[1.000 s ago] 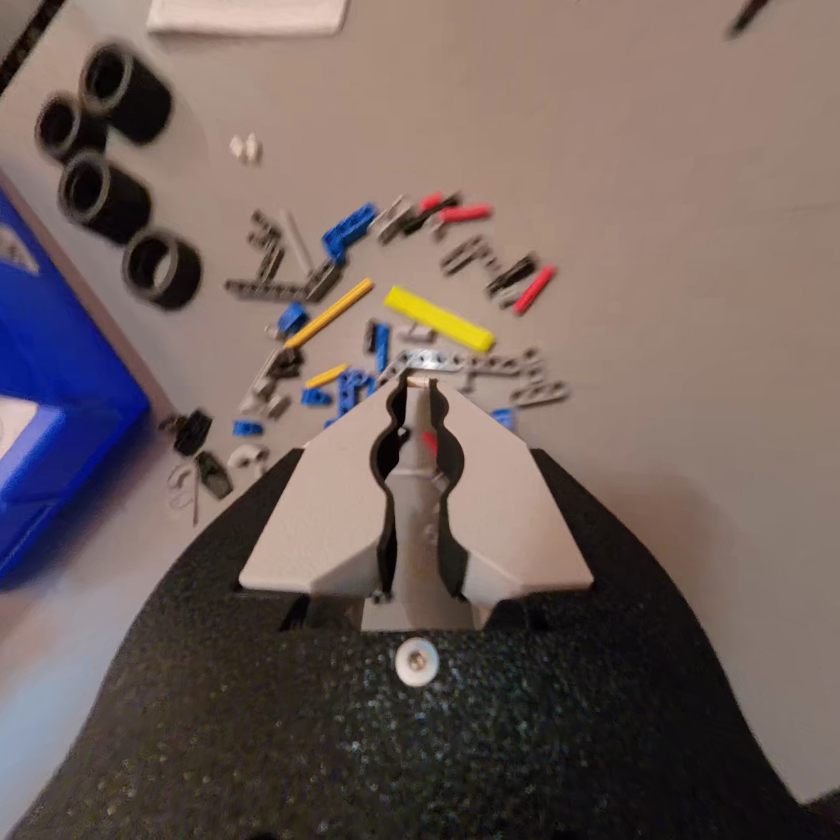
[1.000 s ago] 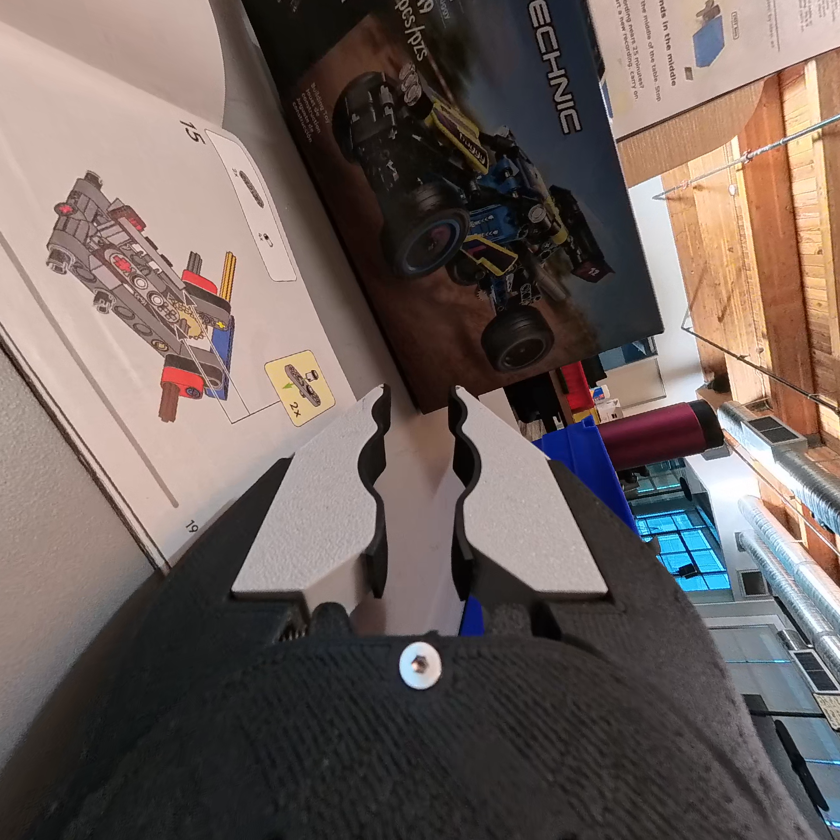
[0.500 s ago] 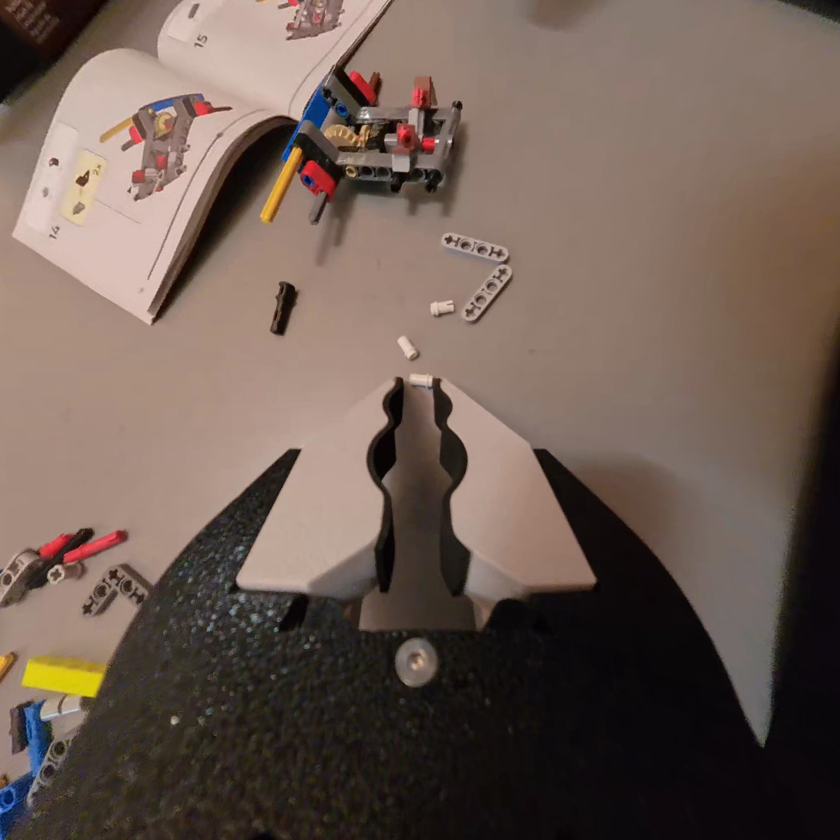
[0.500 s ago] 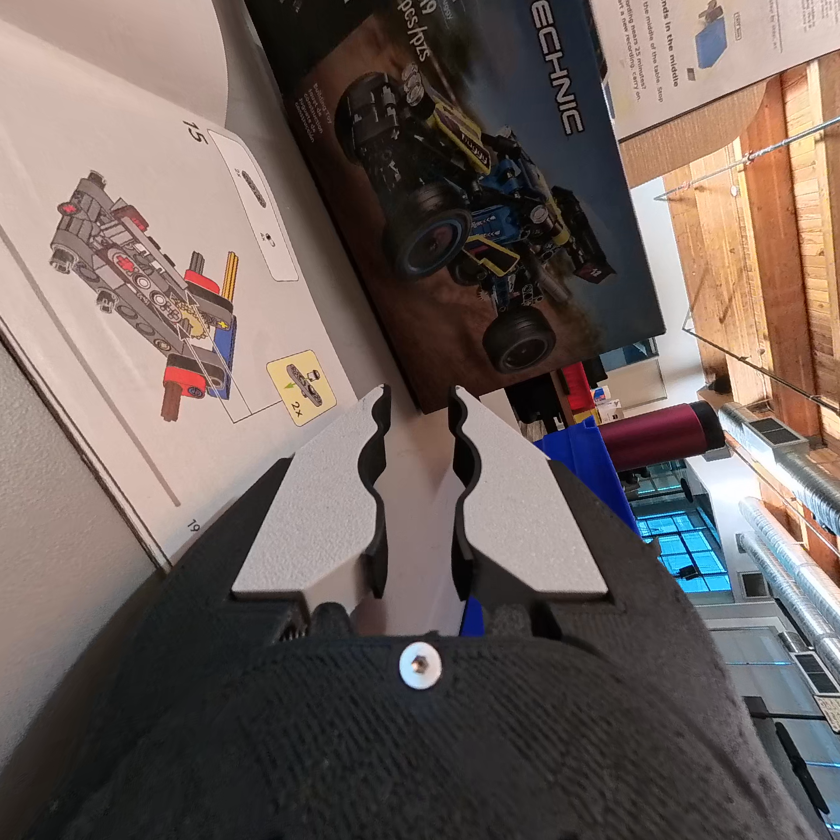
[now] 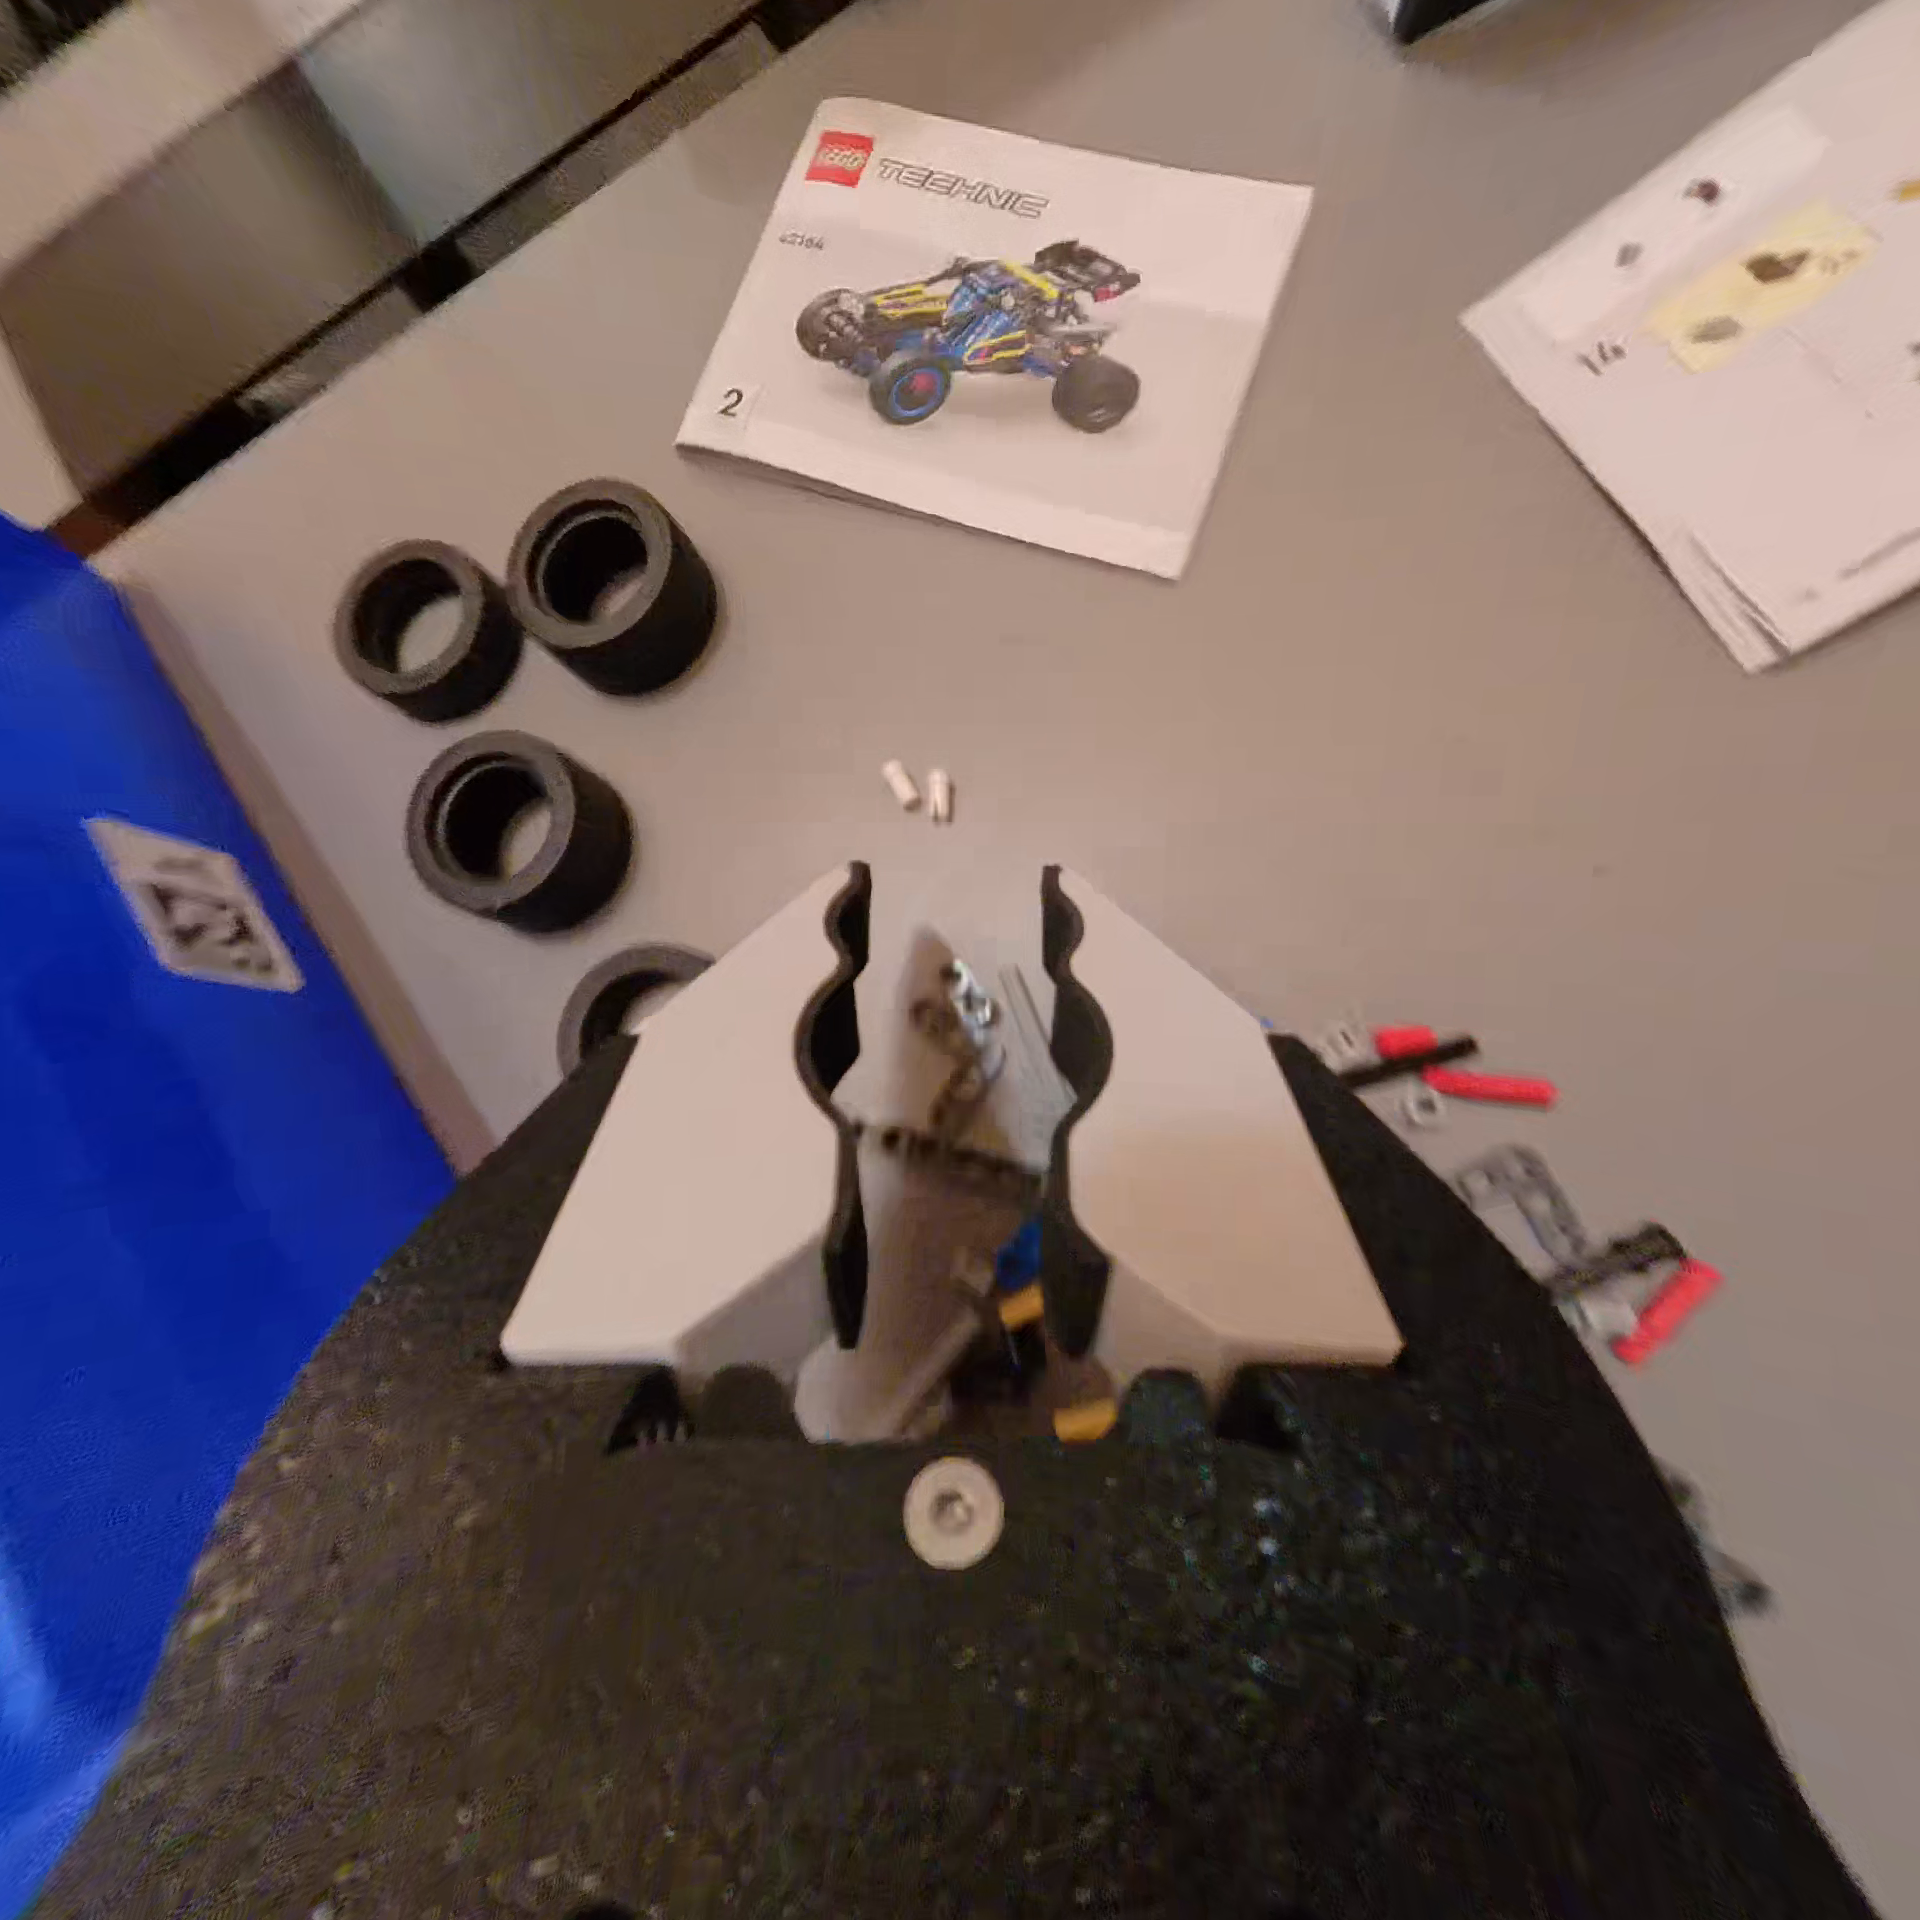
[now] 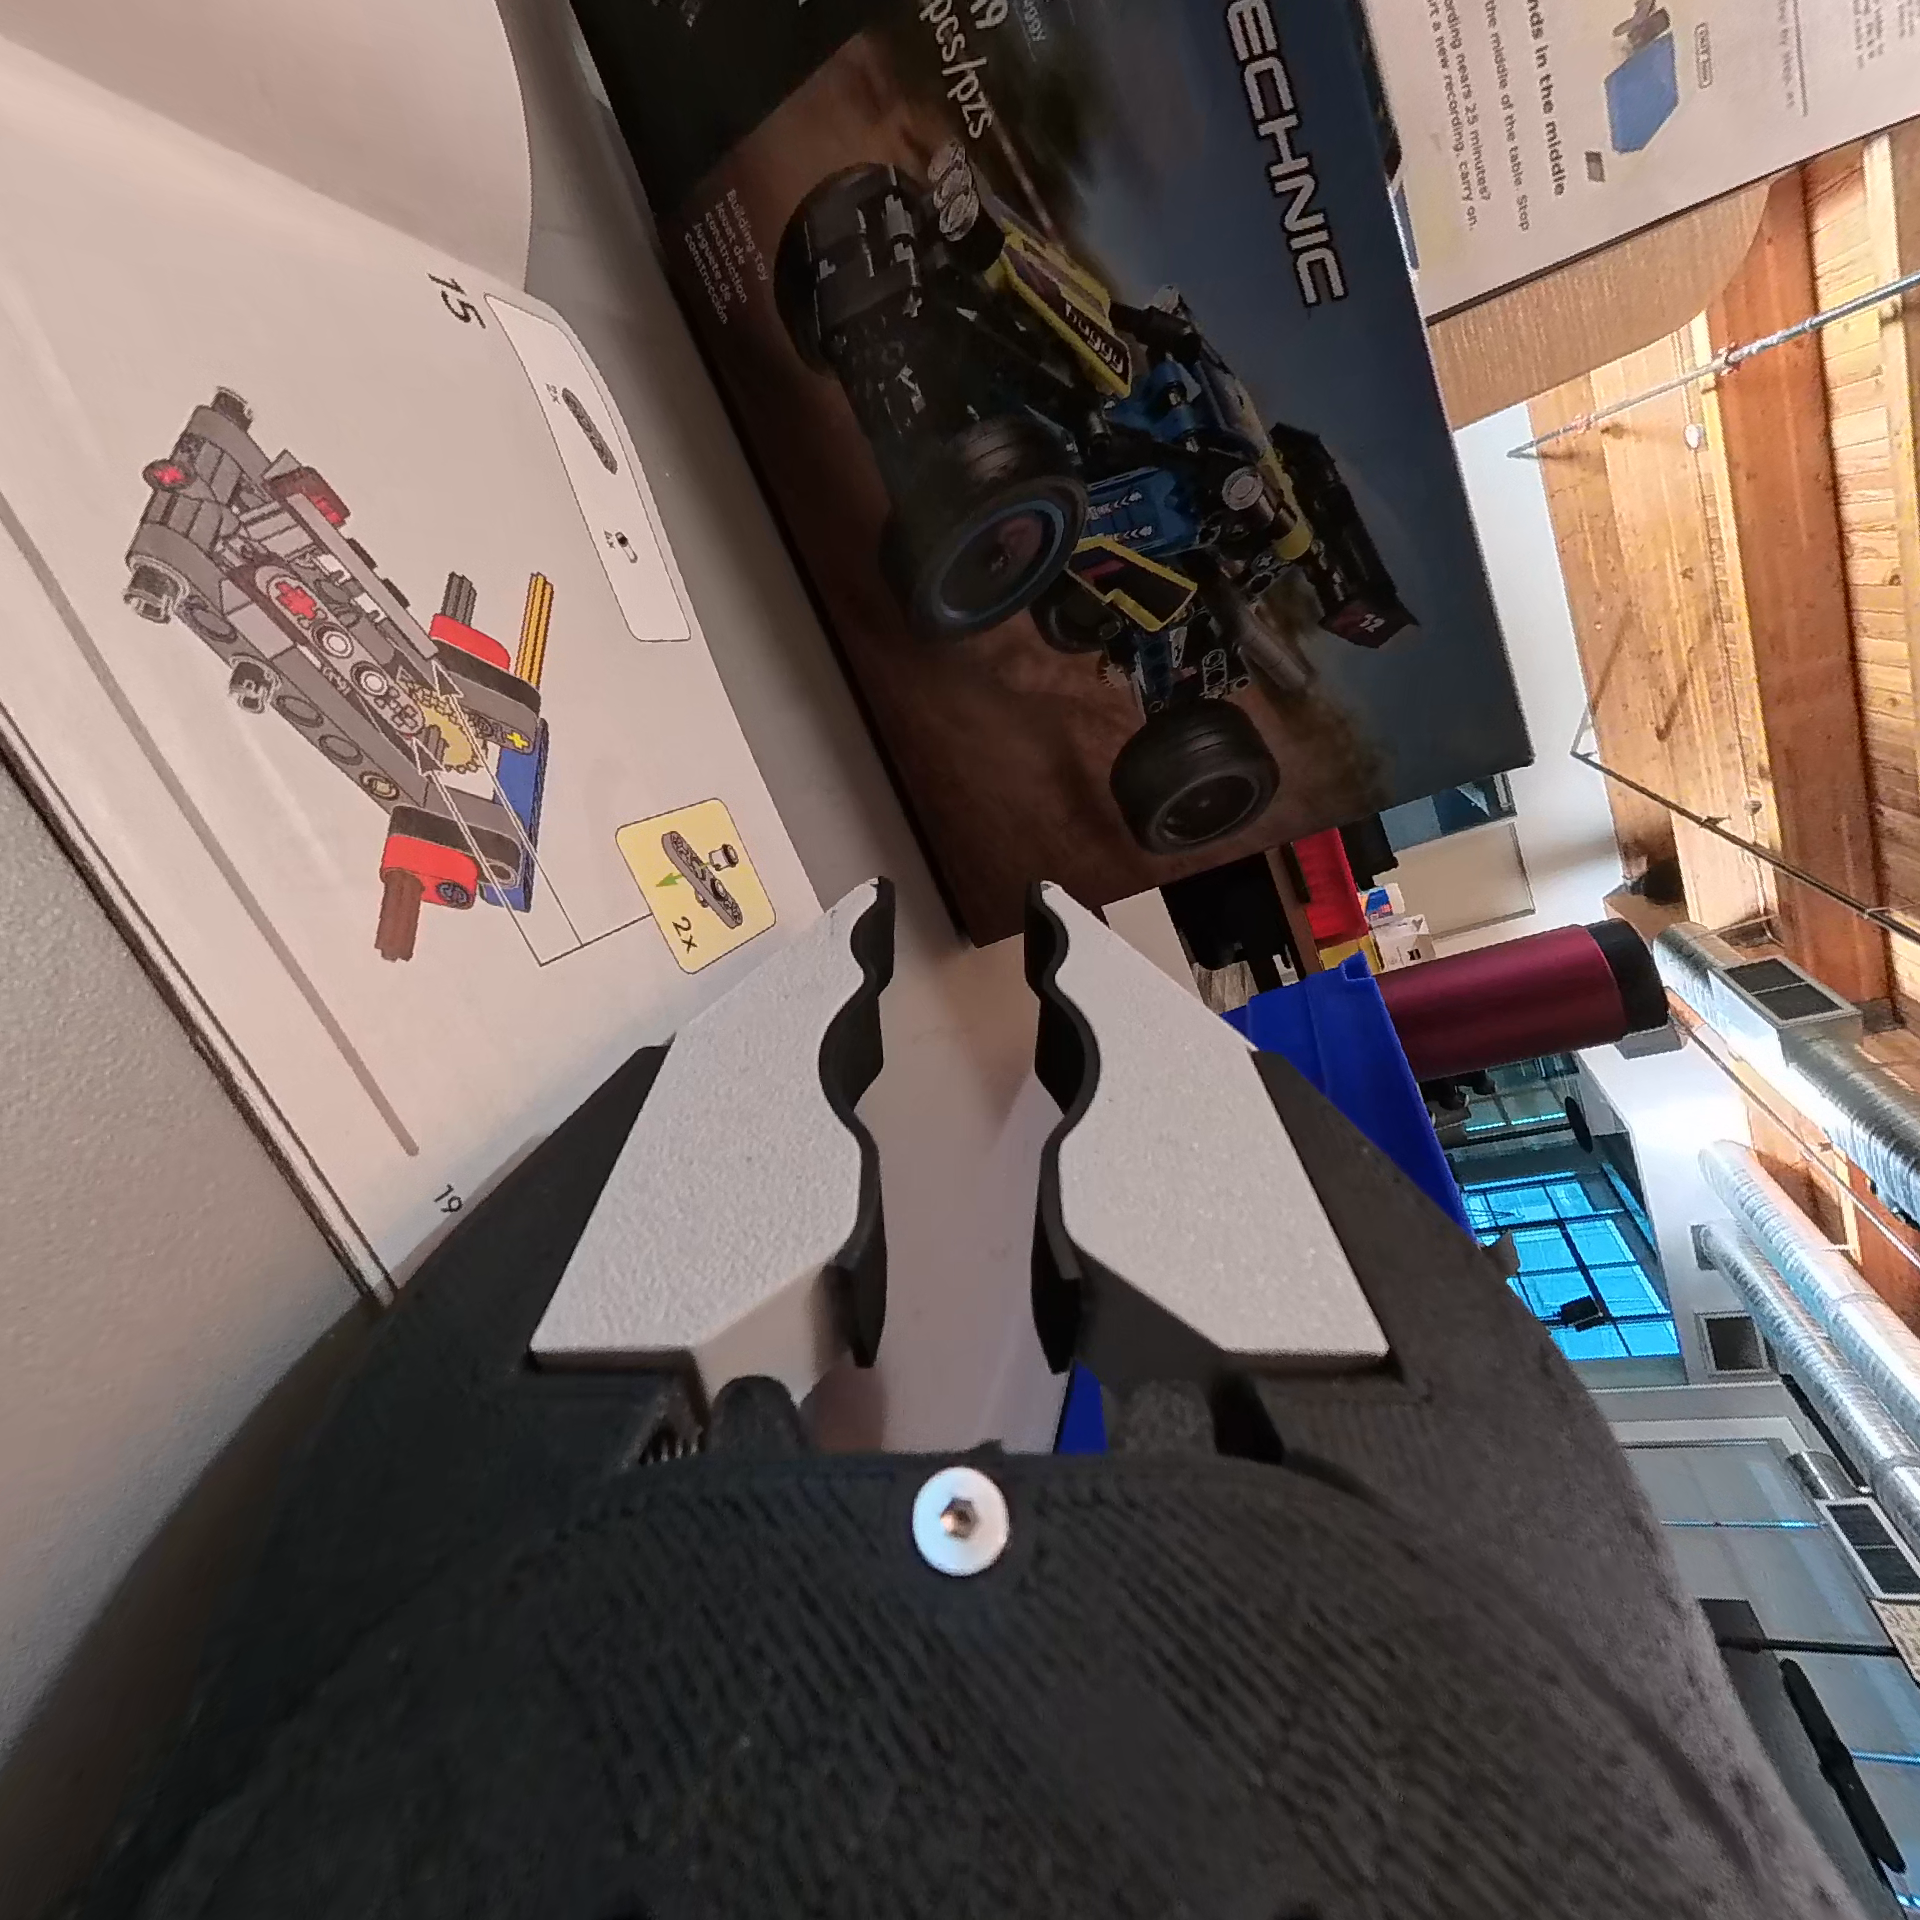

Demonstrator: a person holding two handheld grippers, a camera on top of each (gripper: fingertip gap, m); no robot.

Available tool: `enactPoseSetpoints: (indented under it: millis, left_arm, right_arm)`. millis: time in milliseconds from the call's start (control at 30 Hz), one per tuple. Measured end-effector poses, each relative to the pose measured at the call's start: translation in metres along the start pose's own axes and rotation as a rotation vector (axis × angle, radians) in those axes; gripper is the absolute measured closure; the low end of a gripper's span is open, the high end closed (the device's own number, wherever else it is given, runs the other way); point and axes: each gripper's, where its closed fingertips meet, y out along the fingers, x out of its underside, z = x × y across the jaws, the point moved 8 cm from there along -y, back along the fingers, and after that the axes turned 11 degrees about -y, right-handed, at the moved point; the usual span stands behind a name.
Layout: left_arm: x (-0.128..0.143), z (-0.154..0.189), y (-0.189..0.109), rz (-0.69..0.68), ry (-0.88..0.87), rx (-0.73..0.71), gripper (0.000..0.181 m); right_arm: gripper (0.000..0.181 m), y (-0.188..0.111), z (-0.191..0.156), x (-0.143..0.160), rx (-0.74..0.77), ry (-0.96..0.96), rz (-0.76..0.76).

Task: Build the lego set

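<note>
My left gripper [image 5: 951,878] is open and empty above the grey table. Two small white pins [image 5: 920,795] lie just beyond its tips. Grey beams and blue pieces [image 5: 961,1122] of the loose pile show blurred between its jaws. Red axles [image 5: 1455,1070] and grey parts [image 5: 1548,1226] lie to its right. Several black tyres [image 5: 613,603] stand to the left. My right gripper [image 6: 961,899] is open and empty, resting low beside the open instruction booklet [image 6: 312,623], with the set's box [image 6: 1039,468] beyond it.
A blue bin [image 5: 156,1039] stands at the left edge. A closed booklet [image 5: 987,332] lies at the back, and the open booklet [image 5: 1714,364] at the right. In the right wrist view a blue bin [image 6: 1330,1039] and a maroon bottle [image 6: 1507,997] stand beyond the box. My right fingertips sit around 40 centimetres from my left ones.
My left gripper held a small white pin at its tips and swung over near the partly built model. It is now back over the loose parts, opened wide, without the pin. The right gripper has not moved.
</note>
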Motion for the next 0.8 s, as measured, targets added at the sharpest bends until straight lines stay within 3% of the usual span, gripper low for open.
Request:
enactPoseSetpoints:
  millis: [67, 233, 533, 800]
  left_arm:
    - [-0.006, -0.006, 0.018, 0.000, -0.027, 0.061, 0.151]
    - [-0.011, -0.011, 0.046, -0.074, -0.019, 0.056, 0.153]
    - [-0.007, -0.011, 0.048, -0.057, -0.074, 0.082, 0.173]
    - [-0.006, -0.008, 0.045, -0.049, -0.071, 0.098, 0.173]
  right_arm:
    - [0.159, 0.000, 0.000, 0.000, 0.000, 0.000, 0.001]
    - [0.159, 0.000, 0.000, 0.000, -0.005, -0.002, 0.000]
    - [0.159, 0.001, -0.001, 0.000, -0.014, -0.003, 0.000]
    - [0.159, 0.001, -0.002, 0.000, -0.019, -0.008, -0.002]
